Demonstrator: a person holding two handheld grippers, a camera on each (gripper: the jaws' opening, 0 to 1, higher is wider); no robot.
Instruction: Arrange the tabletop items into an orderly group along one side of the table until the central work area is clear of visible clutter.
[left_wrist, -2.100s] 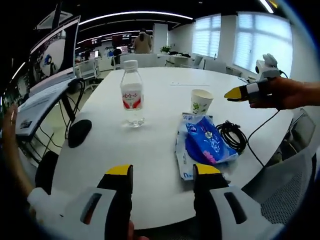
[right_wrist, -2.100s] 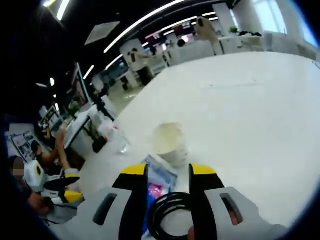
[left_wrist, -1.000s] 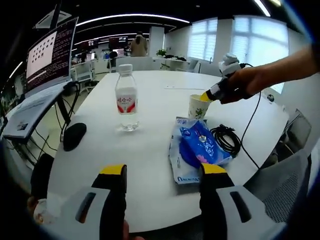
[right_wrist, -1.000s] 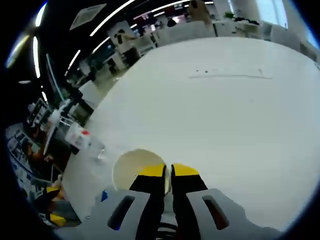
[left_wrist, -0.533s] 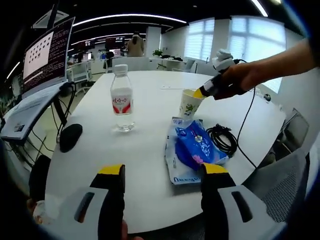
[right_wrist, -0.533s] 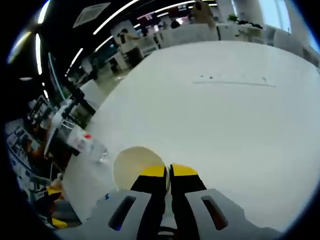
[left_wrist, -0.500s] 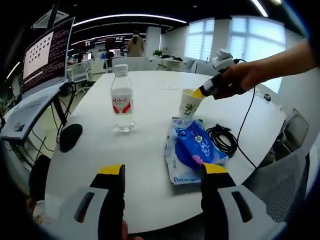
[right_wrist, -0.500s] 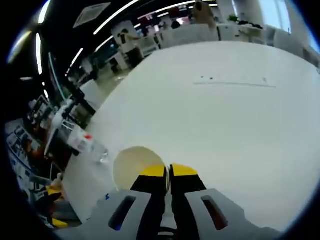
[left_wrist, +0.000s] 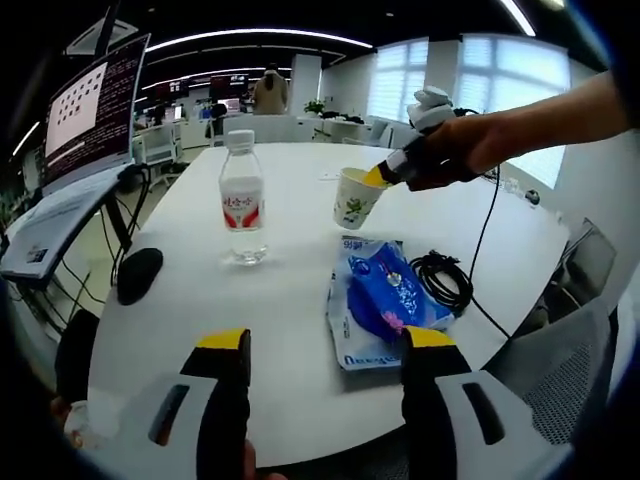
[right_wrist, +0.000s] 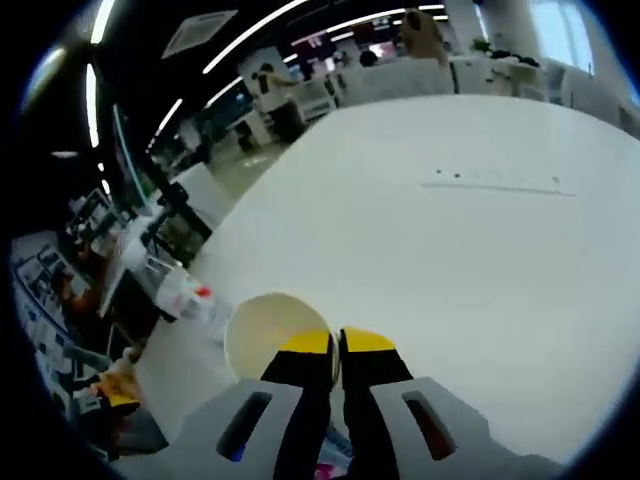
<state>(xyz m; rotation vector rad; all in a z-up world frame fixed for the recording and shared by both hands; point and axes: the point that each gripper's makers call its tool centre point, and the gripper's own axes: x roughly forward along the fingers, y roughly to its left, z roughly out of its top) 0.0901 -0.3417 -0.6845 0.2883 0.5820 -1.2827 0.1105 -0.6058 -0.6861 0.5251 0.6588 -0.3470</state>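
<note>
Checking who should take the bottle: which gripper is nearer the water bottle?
Right. The right gripper, shut on the paper cup, hangs just beside the water bottle. The left gripper hovers open at the table's near edge, farther from it.

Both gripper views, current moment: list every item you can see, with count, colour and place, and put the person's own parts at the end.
paper cup: one, white with a green print, lifted off the table and tilted, its rim pinched by the right gripper.
water bottle: one, clear with a red label and white cap, upright on the table's left part.
tissue packs: blue and white, stacked near the table's near edge; count unclear.
cable: one, black, coiled just right of the packs.
mouse: one, black, at the table's left edge.
table: one, white, rounded.
left gripper: yellow-tipped jaws apart, over the near edge.
right gripper: yellow-tipped jaws shut on the cup rim.
hand: one, holding the right gripper.
</note>
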